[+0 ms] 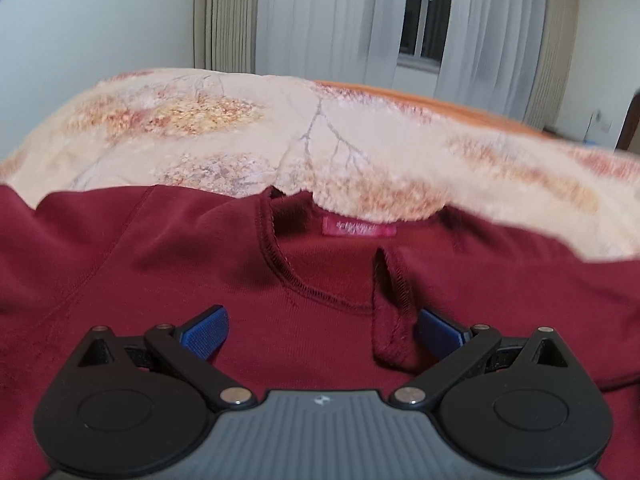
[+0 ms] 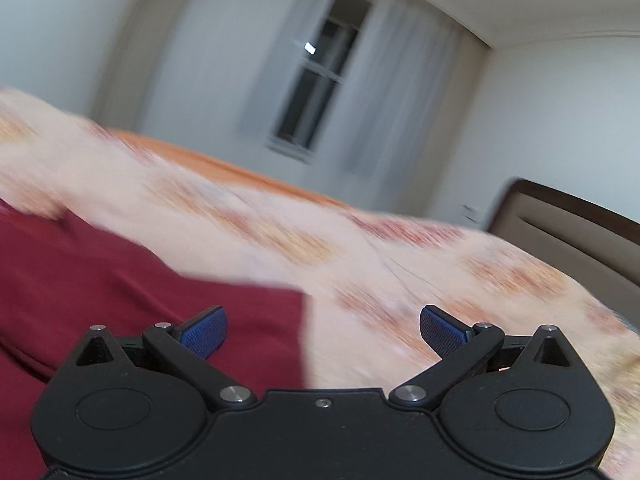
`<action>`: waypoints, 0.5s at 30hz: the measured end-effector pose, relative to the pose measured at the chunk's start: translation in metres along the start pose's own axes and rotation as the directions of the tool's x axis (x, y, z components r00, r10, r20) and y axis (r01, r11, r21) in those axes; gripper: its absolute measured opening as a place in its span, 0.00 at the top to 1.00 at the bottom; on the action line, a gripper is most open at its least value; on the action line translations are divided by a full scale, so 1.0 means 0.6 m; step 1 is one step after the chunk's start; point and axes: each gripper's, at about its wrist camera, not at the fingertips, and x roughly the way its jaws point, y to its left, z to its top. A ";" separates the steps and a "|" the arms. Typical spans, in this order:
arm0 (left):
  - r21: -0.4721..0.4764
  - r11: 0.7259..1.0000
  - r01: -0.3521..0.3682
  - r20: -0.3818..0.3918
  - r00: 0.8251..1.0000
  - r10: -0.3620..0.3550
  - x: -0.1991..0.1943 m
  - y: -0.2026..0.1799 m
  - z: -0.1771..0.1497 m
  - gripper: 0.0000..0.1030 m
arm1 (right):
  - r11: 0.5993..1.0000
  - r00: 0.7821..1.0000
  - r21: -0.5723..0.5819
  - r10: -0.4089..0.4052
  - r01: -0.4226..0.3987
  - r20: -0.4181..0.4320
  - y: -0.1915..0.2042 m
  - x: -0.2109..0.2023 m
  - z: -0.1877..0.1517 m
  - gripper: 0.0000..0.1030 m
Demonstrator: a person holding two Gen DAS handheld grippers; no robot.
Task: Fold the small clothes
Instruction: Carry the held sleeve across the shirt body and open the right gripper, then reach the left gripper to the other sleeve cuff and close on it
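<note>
A dark red top [image 1: 168, 264] lies spread on a floral blanket [image 1: 248, 128], its neckline and pink label [image 1: 359, 227] facing me in the left wrist view. A folded strip of its hem stands up beside the neck opening. My left gripper [image 1: 322, 330] hovers open just short of the neckline, its blue pads [image 1: 206, 332] wide apart with cloth under them, none pinched. In the blurred right wrist view, my right gripper [image 2: 323, 332] is open over the square end of a sleeve [image 2: 256, 320] of the red top [image 2: 80, 280], with nothing between its pads.
The floral blanket [image 2: 400, 272] covers a bed with an orange sheet [image 1: 420, 100] showing at its far edge. A dark headboard [image 2: 568, 220] stands at the right. White curtains [image 1: 320, 20] and a window [image 1: 424, 12] fill the far wall.
</note>
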 end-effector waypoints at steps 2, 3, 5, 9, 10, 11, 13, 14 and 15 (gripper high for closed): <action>0.010 1.000 -0.015 0.001 1.000 0.015 0.007 -0.004 -0.005 0.00 | 0.999 0.999 0.031 -0.007 0.008 -0.034 -0.010 0.018 -0.020 0.01; 0.008 1.000 -0.017 0.003 1.000 0.017 0.010 -0.004 -0.008 0.00 | 0.998 0.999 0.056 0.002 0.000 -0.046 -0.016 0.022 -0.028 0.01; 0.006 1.000 -0.018 0.008 1.000 0.018 0.013 -0.004 -0.011 0.00 | 0.997 0.998 0.071 0.010 -0.006 -0.058 -0.016 0.028 -0.039 0.01; 0.016 1.000 -0.027 0.033 0.999 0.026 0.014 -0.008 -0.019 0.00 | 0.998 0.998 0.059 0.012 -0.008 -0.068 0.001 0.040 -0.049 0.01; 0.018 0.999 -0.028 0.039 0.999 0.028 0.015 -0.008 -0.021 0.00 | 0.998 0.998 0.065 0.015 -0.011 -0.068 0.006 0.038 -0.048 0.01; 0.019 0.999 -0.029 0.045 0.999 0.028 0.015 -0.008 -0.023 0.00 | 0.997 0.998 0.075 0.020 -0.015 -0.068 0.005 0.040 -0.051 0.01; 0.020 0.999 -0.029 0.056 0.998 0.028 0.015 -0.008 -0.027 0.00 | 0.995 0.998 0.094 0.029 -0.023 -0.060 0.001 0.038 -0.048 0.01; 0.020 0.999 -0.028 0.060 0.998 0.027 0.014 -0.007 -0.027 0.00 | 0.995 0.998 0.100 0.030 -0.025 -0.053 -0.002 0.034 -0.046 0.01; 0.018 1.000 -0.024 0.060 0.998 0.023 0.012 -0.006 -0.025 0.00 | 0.994 0.998 0.105 0.032 -0.028 -0.045 -0.006 0.028 -0.040 0.01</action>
